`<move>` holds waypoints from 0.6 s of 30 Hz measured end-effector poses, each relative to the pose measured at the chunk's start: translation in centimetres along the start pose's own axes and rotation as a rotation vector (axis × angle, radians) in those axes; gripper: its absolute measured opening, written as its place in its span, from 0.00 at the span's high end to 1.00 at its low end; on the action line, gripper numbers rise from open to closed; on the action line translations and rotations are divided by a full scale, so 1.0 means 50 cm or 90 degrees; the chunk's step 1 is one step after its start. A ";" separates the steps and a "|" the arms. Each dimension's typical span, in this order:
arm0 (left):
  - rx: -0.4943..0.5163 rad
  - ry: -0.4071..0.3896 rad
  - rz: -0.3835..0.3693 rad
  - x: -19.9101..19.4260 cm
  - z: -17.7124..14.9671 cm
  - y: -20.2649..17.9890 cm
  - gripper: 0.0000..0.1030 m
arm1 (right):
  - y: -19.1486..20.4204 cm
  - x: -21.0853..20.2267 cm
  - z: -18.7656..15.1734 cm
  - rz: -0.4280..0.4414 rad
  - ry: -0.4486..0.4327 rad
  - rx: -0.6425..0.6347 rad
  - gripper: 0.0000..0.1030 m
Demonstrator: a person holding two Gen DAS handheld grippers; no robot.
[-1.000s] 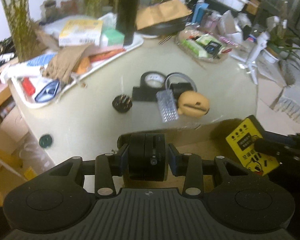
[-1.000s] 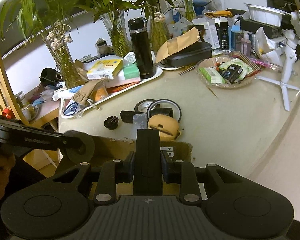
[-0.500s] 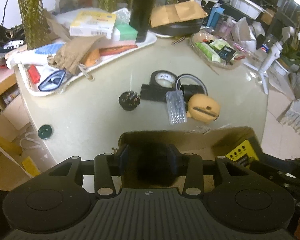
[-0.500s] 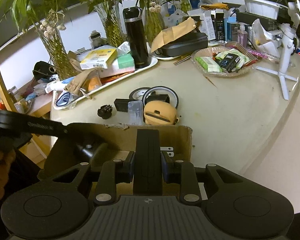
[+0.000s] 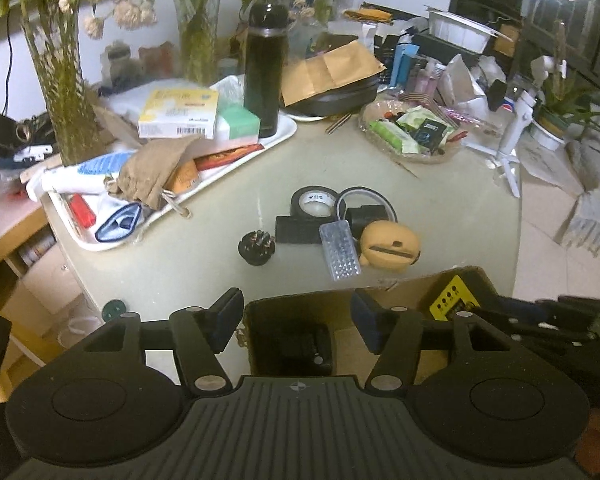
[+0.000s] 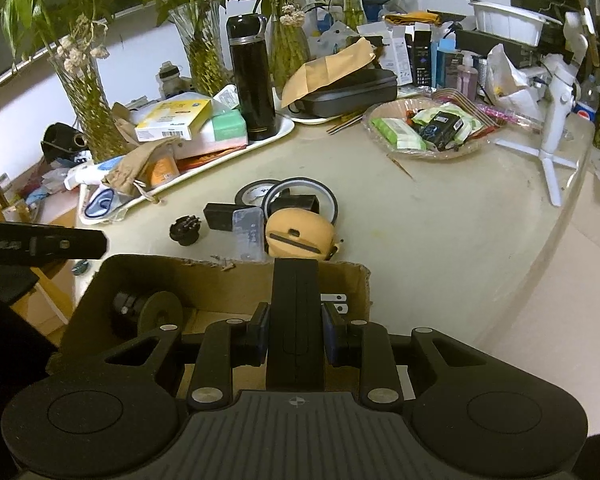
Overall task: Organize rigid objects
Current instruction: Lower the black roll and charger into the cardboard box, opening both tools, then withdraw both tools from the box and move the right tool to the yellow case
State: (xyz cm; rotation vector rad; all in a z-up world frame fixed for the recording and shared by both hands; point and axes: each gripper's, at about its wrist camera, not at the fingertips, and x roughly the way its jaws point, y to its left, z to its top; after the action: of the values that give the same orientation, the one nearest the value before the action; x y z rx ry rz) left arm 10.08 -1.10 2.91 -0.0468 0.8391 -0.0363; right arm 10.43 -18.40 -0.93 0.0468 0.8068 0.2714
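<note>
A pale rounded counter [image 5: 228, 248] carries background clutter. A white tray [image 5: 236, 164] at its far left holds a tall black flask [image 5: 263, 70], a yellow-and-white box [image 5: 178, 114] stacked on a green box [image 5: 238, 122], and a brown drawstring pouch [image 5: 150, 172]. Glass vases of green stems [image 6: 88, 108] stand behind the tray. To the right sit a shallow basket of packets [image 5: 412, 132], a brown envelope [image 5: 328, 70] on a black case [image 6: 352, 90], and a white tripod stand [image 6: 552, 120].
</note>
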 end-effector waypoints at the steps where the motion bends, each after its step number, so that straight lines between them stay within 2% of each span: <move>1: 0.002 -0.001 0.001 -0.001 -0.002 0.001 0.41 | 0.002 0.004 0.001 -0.006 0.003 -0.004 0.71; 2: 0.003 -0.002 0.002 -0.001 -0.003 0.003 0.37 | 0.003 0.005 0.003 -0.013 0.002 -0.007 0.70; 4: 0.005 -0.005 0.003 -0.003 -0.007 0.007 0.36 | 0.007 0.000 0.005 -0.015 -0.002 -0.016 0.60; 6: 0.011 -0.008 0.006 -0.005 -0.012 0.011 0.36 | 0.010 -0.012 0.007 -0.005 -0.014 -0.018 0.43; 7: 0.013 -0.008 0.006 -0.006 -0.013 0.013 0.35 | 0.011 -0.020 0.008 0.001 -0.022 -0.020 0.38; 10: 0.018 -0.003 0.005 -0.008 -0.024 0.016 0.34 | 0.009 -0.040 0.012 0.014 -0.033 -0.018 0.08; 15: 0.040 -0.004 0.004 -0.011 -0.042 0.018 0.34 | -0.003 -0.059 0.009 0.019 -0.027 -0.022 0.00; 18: 0.039 0.004 -0.001 -0.013 -0.055 0.027 0.33 | -0.016 -0.061 0.001 0.013 -0.016 -0.021 0.00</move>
State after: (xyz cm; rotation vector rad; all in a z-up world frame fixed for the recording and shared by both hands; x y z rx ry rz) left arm 7.61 0.19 1.48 0.0096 0.8442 -0.0633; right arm 8.60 -19.96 1.14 0.0277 0.7775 0.3022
